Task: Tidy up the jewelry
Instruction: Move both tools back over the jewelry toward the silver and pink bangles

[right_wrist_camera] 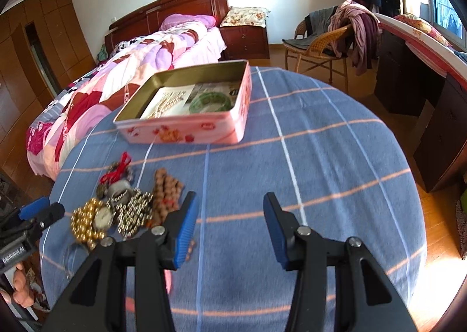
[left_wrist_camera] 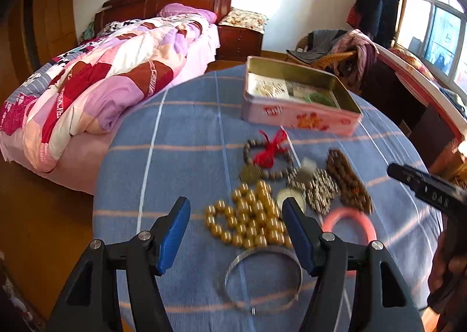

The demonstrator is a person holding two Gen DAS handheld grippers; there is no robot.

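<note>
Looking along the left tool, its jaws stand spread and empty above the gold bead strand; its right finger covers part of the pink bangle, while the silver bangle lies blurred below. The pink tin sits near the tabletop's far edge.

The right tool, spread and empty, hovers over bare cloth beside the heap; only here does the green bangle inside the tin show clearly.

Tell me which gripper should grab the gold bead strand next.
Left. The left gripper hangs open right over the gold bead strand. The right gripper faces bare cloth, with the pile off to its left.
</note>
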